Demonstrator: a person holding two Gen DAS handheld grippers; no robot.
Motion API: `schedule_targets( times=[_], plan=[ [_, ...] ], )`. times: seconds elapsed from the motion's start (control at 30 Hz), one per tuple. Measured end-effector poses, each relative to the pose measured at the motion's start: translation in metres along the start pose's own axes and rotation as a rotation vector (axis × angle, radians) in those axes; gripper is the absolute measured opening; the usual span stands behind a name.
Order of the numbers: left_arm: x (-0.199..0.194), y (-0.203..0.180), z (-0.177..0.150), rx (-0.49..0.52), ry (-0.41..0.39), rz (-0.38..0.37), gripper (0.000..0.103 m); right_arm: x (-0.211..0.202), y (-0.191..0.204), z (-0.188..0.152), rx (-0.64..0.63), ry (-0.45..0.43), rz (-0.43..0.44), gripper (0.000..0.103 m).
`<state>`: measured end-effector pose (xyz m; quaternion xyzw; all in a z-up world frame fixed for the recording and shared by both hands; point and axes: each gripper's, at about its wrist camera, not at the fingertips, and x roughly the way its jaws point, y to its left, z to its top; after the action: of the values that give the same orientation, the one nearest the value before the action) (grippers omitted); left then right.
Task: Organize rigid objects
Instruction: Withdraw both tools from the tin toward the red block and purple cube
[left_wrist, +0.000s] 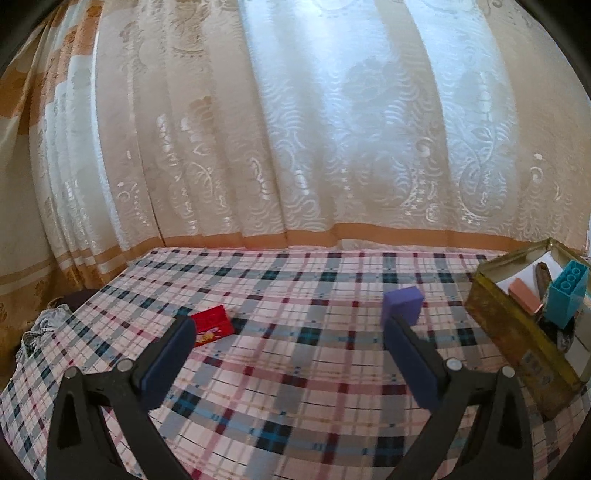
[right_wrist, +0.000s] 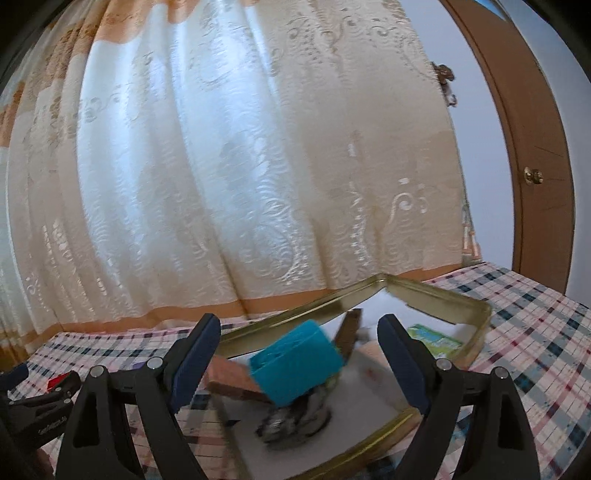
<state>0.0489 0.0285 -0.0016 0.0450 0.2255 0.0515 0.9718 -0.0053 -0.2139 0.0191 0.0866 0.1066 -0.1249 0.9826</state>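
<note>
Both grippers, left (left_wrist: 288, 332) and right (right_wrist: 299, 339), are gaping empty; I'm finding teal block (right_wrist: 295, 369) binned in tin (right_wrist: 476, 325), purple block (left_wrist: 402, 303) and red block (left_wrist: 212, 325) remaining mid-table.

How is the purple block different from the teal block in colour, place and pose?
The purple block stands on the plaid tablecloth, outside the tin; the teal block is inside the gold tin. The purple block stands alone, while the teal block leans tilted on other items. The teal block shows round holes at its end; the purple one shows none. Both are rigid box-shaped pieces, held by neither gripper.
</note>
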Motion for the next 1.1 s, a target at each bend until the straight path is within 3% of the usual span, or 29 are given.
schedule_targets(
  times=[0.7,1.1],
  plan=[
    [0.020,0.051,0.000,-0.066,0.040,0.032,0.103,0.015,0.087,-0.017,-0.054,0.103,0.138,0.089],
    [0.031,0.075,0.001,-0.102,0.063,0.037,0.103,0.024,0.115,-0.022,-0.080,0.143,0.163,0.089]
  ],
)
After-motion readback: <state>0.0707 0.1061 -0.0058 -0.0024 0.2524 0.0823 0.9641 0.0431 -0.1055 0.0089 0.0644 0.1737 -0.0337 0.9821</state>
